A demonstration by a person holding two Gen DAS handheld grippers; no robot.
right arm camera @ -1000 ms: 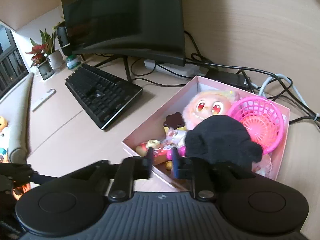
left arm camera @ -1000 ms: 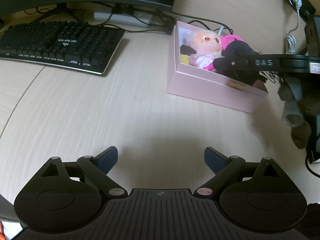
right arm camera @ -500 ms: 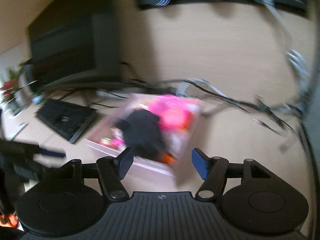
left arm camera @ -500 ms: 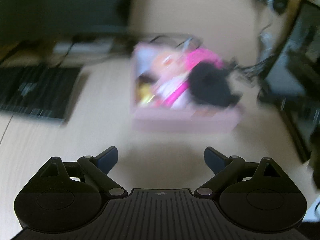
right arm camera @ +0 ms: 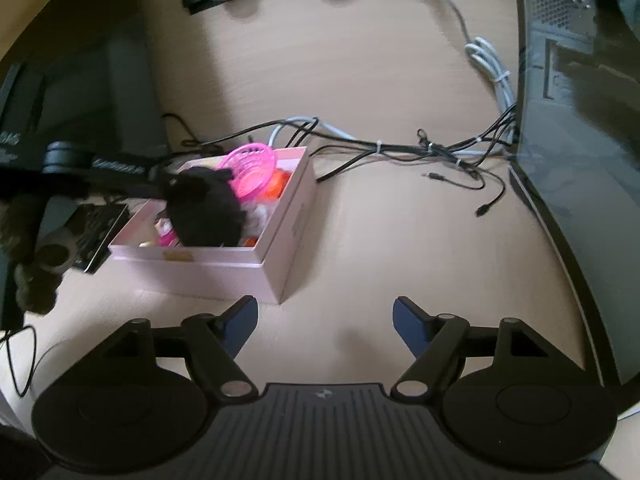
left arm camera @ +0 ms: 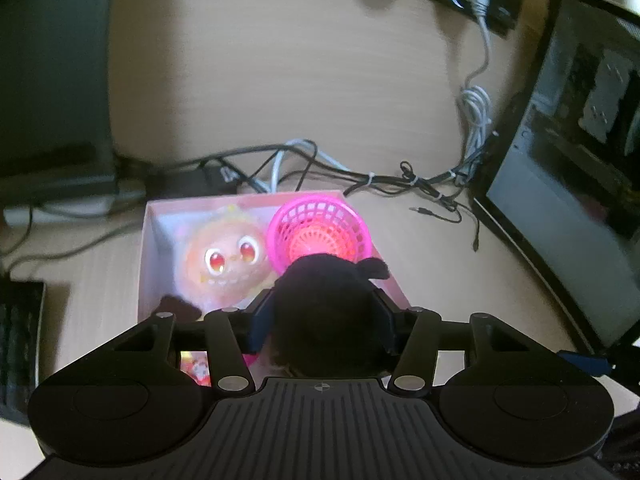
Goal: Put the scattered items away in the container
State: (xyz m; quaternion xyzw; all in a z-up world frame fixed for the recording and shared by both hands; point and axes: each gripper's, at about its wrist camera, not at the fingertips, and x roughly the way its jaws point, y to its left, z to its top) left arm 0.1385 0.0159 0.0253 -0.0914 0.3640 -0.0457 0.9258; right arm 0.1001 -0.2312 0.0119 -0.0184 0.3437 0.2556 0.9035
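Left tongs [left arm camera: 322,322] just clenched on black plush toy [left arm camera: 326,300] at near end of pink box [right arm camera: 280,248] on worktop [right arm camera: 380,220], right tongs [right arm camera: 325,320] just released and empty beside box: toy handed over, still needing settling inside.

Left gripper [left arm camera: 324,320] now closed around the black plush [left arm camera: 326,304], right gripper [right arm camera: 325,322] newly spread, clear of the pink box [right arm camera: 240,264].

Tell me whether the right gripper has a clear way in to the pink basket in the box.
Probably not yet. The right gripper hangs open over bare desk beside the pink box, and the black plush, gripped by the left gripper, sits in front of the pink basket.
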